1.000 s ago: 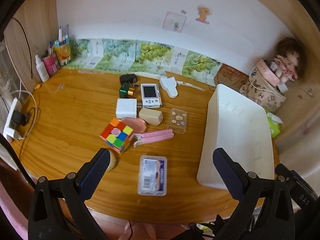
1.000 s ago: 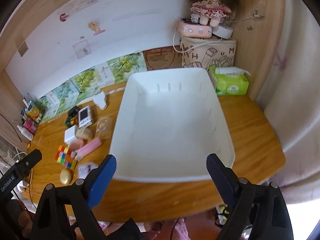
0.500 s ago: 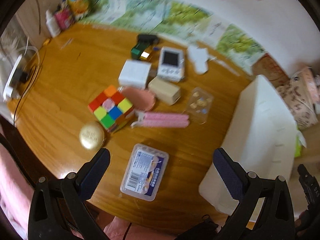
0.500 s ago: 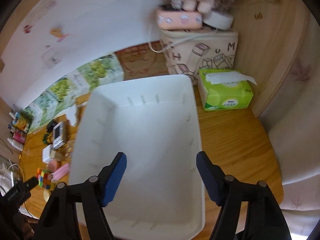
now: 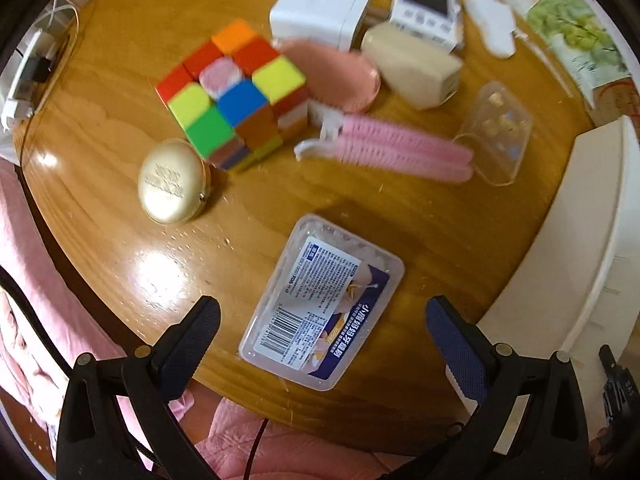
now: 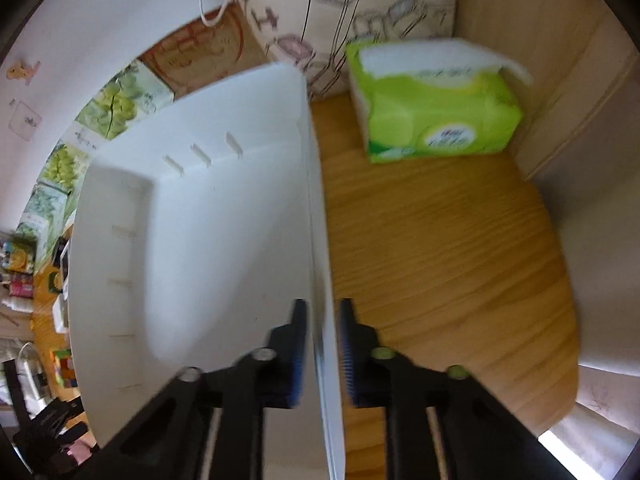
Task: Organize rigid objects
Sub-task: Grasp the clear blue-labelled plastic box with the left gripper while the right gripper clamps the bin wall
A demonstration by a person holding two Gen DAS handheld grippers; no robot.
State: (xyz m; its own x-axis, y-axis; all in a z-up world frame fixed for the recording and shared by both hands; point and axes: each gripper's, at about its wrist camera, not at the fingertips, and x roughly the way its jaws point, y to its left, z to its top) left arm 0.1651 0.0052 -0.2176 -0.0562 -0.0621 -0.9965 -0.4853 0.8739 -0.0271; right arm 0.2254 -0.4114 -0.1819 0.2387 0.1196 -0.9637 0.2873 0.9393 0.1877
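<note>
Right gripper (image 6: 323, 322) jaws just closed on white bin (image 6: 224, 208) side wall, left gripper (image 5: 322, 316) jaws wide apart above clear labelled box (image 5: 320, 304) on worktop (image 5: 400, 216)

Green tissue pack (image 6: 436, 108) on wooden table (image 6: 448, 248); printed bag (image 6: 352, 12) behind

Glossy wooden bench (image 5: 120, 184) catching bright reflections; white wall (image 6: 100, 20) behind, grape-print panels (image 6: 116, 100) along its foot, wood panelling (image 6: 552, 40) at right.

White bin (image 6: 208, 240); multicolour cube (image 5: 234, 94); pink comb (image 5: 400, 152).
</note>
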